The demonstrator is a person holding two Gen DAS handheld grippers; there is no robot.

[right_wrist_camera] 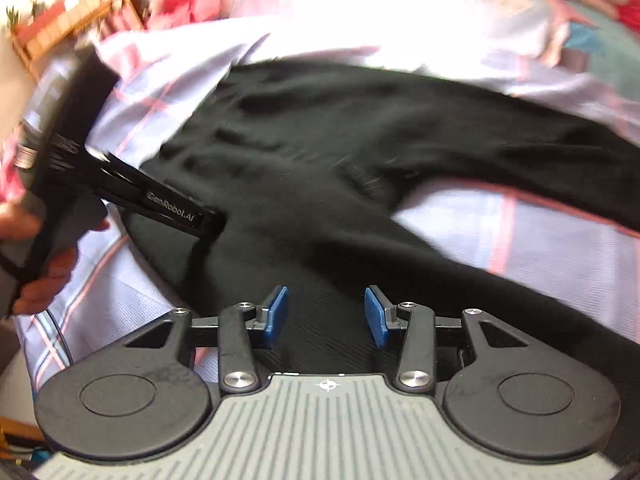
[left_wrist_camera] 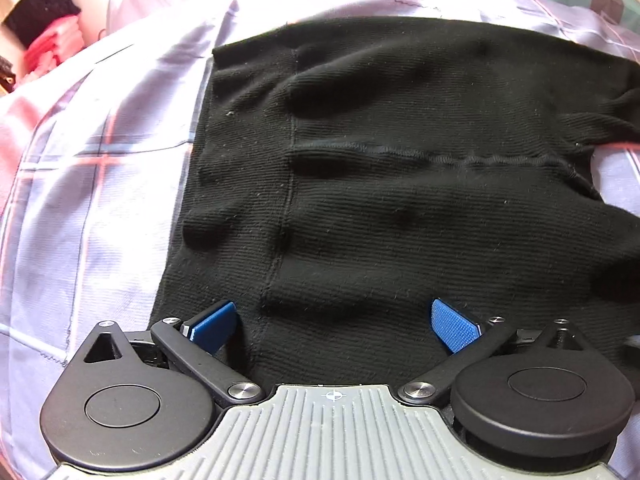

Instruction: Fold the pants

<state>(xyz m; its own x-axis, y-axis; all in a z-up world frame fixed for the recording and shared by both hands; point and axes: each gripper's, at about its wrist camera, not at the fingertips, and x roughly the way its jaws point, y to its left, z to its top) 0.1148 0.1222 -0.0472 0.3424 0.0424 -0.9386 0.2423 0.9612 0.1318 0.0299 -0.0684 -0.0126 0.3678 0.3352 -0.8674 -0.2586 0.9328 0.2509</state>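
Note:
Black ribbed pants (left_wrist_camera: pixel 400 168) lie flat on a plaid bedsheet (left_wrist_camera: pixel 92 184), waistband to the left, legs running right. My left gripper (left_wrist_camera: pixel 334 326) is open wide, its blue pads (left_wrist_camera: pixel 214 326) low over the near edge of the waist part. In the right wrist view the pants (right_wrist_camera: pixel 320 152) spread with the two legs splitting toward the right. My right gripper (right_wrist_camera: pixel 326 314) is open over the near leg, nothing between its pads (right_wrist_camera: pixel 276 316). The left gripper's black body (right_wrist_camera: pixel 132 192) shows at the left, held by a hand, tip on the waist area.
The lilac and pink plaid sheet (right_wrist_camera: pixel 560 240) covers the bed around the pants. Pink and dark clothes (left_wrist_camera: pixel 52 40) are piled beyond the bed's far left. A wooden rack (right_wrist_camera: pixel 68 20) stands at the back left.

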